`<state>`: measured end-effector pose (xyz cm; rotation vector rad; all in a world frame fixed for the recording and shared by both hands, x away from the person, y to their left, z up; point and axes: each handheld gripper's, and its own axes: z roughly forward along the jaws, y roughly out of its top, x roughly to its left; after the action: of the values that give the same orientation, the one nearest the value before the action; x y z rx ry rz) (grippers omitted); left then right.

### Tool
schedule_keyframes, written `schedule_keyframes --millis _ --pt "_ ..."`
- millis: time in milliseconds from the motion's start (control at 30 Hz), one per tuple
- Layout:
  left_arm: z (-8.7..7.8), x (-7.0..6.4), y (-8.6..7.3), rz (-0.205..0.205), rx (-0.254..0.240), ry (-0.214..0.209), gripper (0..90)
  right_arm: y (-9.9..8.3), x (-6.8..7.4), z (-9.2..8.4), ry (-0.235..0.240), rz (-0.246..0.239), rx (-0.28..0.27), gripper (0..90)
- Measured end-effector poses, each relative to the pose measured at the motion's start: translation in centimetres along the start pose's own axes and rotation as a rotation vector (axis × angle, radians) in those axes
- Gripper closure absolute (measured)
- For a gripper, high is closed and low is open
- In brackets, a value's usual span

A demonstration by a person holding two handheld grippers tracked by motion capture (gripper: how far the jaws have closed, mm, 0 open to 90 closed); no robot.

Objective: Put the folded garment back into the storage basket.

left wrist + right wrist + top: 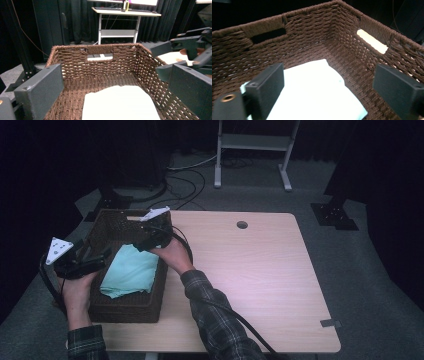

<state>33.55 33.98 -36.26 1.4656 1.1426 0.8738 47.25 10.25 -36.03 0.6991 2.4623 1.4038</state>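
Right gripper view — cloth point(317, 92) below open fingers point(268, 85)

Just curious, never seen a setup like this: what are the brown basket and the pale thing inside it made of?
Basket: seemingly woven wicker or twisted cord, dark brown and matte, its weave showing gaps. Cloth: soft folded fabric, pale mint, matte, with rounded folds; the fibre is unclear.

A light wooden table point(260, 285) with a round cable hole point(242, 225) is set on grey carpet point(345, 260). Black curtains point(75, 20) are hung behind, a white-framed desk point(125, 11) is placed before them, and cables point(185, 182) are strewn on the floor.
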Motion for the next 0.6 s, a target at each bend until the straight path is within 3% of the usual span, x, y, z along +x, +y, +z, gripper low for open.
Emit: schedule_keyframes --millis 100,167,300,600 --pt "0.2 -0.1 0.0 0.007 0.009 0.002 0.0 -0.6 -0.2 -1.1 0.007 0.0 -0.011 3.7" --pt "0.2 -0.1 0.0 0.006 0.009 0.004 0.0 -1.1 -0.4 -2.0 -0.014 -0.015 -0.024 2.3" --pt "0.3 -0.2 0.0 0.018 0.021 0.01 0.0 -2.3 -0.9 -4.3 -0.035 -0.047 0.009 2.0" --pt "0.5 -0.3 0.0 0.021 0.025 0.012 0.0 -6.0 -2.6 -11.8 -0.079 -0.046 -0.004 1.1"
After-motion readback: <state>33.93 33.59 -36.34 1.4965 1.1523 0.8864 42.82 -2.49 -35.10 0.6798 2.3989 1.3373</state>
